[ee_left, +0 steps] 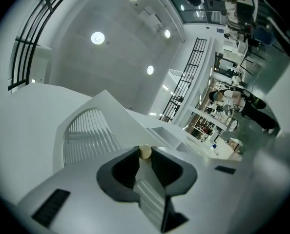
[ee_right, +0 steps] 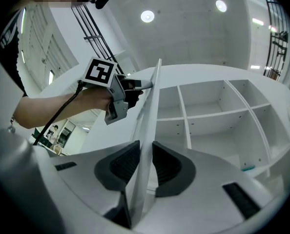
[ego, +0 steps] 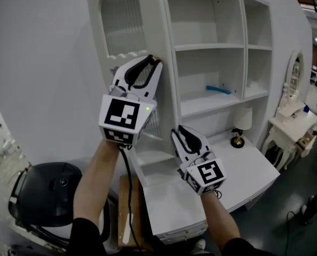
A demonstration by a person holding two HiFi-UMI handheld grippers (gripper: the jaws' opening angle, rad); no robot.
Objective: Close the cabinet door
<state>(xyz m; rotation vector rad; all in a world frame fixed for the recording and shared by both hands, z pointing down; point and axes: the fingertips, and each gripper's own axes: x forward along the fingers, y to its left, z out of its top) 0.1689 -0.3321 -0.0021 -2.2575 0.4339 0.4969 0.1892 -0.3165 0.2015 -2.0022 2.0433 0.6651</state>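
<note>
Swinging cabinet door [ego: 124, 25] shut | left gripper [ego: 150, 61] pinches knob [ego: 155, 59], right gripper [ego: 179, 130] clamps its edge | next I push toward frame right, grips firm

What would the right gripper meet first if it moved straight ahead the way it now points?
Probably the cabinet door: its edge already sits between the right gripper's jaws, so the panel would slide deeper in. Farther along, the left gripper holds the knob.

A blue object [ego: 218, 89] is laid on a shelf [ego: 201, 106], right of the left gripper [ego: 150, 63]. A lamp [ego: 244, 119] is stood on the desk [ego: 254, 169], right of the right gripper [ego: 179, 132].
</note>
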